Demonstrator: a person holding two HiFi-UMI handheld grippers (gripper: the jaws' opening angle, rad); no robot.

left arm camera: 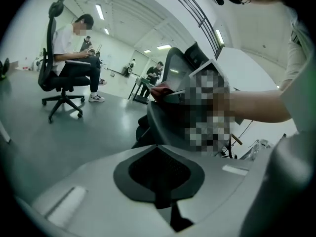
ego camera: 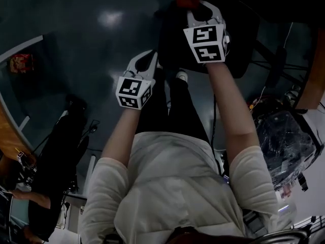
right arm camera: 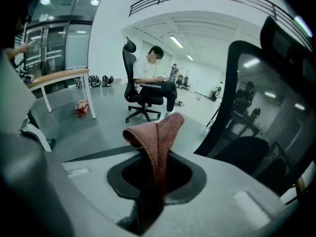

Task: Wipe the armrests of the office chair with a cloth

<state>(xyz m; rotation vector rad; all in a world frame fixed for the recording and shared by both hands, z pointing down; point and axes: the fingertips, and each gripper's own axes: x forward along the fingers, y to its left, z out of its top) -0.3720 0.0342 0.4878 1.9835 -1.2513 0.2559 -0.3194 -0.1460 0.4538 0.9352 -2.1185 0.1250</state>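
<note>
Cloth [right arm camera: 158,127] clenched in R tool [right arm camera: 154,153], L tool [left arm camera: 157,146] closed w/ nothing; drag on chair [right arm camera: 252,147] at 3 o'clock could tug it out.

No words, numbers or brand names are showing clearly enough to read. The cube [ego camera: 134,92] on the left gripper [ego camera: 146,60] and the cube [ego camera: 205,43] on the right gripper [ego camera: 202,10] are carrying only black-and-white square marker patterns. The red packet [ego camera: 20,62] on the floor [ego camera: 76,39] is showing print too small to make out.
</note>
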